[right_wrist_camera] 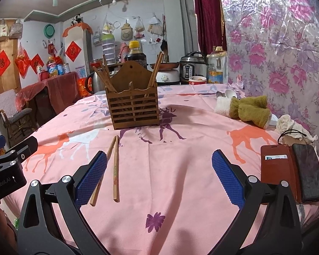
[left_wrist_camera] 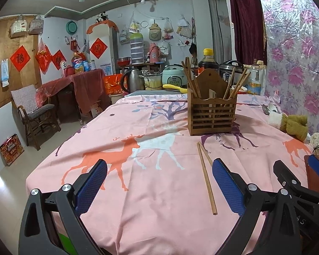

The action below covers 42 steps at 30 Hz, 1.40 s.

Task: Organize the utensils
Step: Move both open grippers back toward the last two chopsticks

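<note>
Nearest the lens, the left gripper [left_wrist_camera: 159, 186] hung with its jaws spread wide and empty just above the pink deer-print cloth [left_wrist_camera: 159, 223] covering the bench, and the right gripper [right_wrist_camera: 159, 178] was likewise wide open and held nothing. Between them lay 2 loose wooden chopsticks [right_wrist_camera: 114, 167], tips close together at the far end and splaying apart toward the near edge; in the left wrist view they ran just inside the right-hand jaw, in the right wrist view just beside the left-hand jaw, so neither gripper was around them. Farther back stood the slatted wooden holder [right_wrist_camera: 133, 108], upright, with several chopsticks already standing in both its left and right compartments. To the right, 2 spoons [right_wrist_camera: 226, 94] lay beyond a rolled green and white towel [right_wrist_camera: 242, 108], and a phone in a red case [right_wrist_camera: 293, 170] sat near the right edge. By my reading the job was well along: the pair and probably the spoons remained to go in.
</note>
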Tool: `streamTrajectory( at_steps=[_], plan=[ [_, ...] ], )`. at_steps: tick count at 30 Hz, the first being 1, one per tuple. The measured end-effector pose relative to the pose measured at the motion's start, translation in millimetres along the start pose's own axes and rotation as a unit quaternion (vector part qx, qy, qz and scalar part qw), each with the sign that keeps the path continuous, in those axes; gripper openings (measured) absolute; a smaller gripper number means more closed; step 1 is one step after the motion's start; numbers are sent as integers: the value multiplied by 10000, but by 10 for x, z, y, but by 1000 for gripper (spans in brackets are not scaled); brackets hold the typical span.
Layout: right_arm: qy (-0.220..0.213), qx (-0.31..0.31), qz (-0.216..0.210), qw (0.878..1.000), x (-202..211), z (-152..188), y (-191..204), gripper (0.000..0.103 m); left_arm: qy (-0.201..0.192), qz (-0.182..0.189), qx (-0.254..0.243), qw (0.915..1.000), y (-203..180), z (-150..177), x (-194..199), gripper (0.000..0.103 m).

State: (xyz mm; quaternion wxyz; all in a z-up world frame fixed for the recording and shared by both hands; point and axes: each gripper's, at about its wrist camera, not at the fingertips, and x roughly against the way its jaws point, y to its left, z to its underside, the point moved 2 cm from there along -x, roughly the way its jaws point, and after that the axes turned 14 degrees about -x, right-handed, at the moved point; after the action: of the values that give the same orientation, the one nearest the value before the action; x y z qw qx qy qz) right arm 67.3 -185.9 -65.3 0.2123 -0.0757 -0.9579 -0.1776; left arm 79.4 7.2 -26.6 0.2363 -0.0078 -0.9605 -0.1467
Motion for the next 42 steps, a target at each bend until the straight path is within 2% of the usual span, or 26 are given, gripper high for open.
streamTrajectory(
  at_steps=[14,27,42],
  plan=[
    [80,12,11,10000,-30,18,3,95,127,-51,11,9999,27,39,-83,97],
    [192,-40,40,9998,-80,29,-29,95,514,-16,168,9985,95,141,-296,97],
    [293,-55,42,9995,-128,64,-36,95,526,-111,154,9984,122,157,-309,97]
  ],
)
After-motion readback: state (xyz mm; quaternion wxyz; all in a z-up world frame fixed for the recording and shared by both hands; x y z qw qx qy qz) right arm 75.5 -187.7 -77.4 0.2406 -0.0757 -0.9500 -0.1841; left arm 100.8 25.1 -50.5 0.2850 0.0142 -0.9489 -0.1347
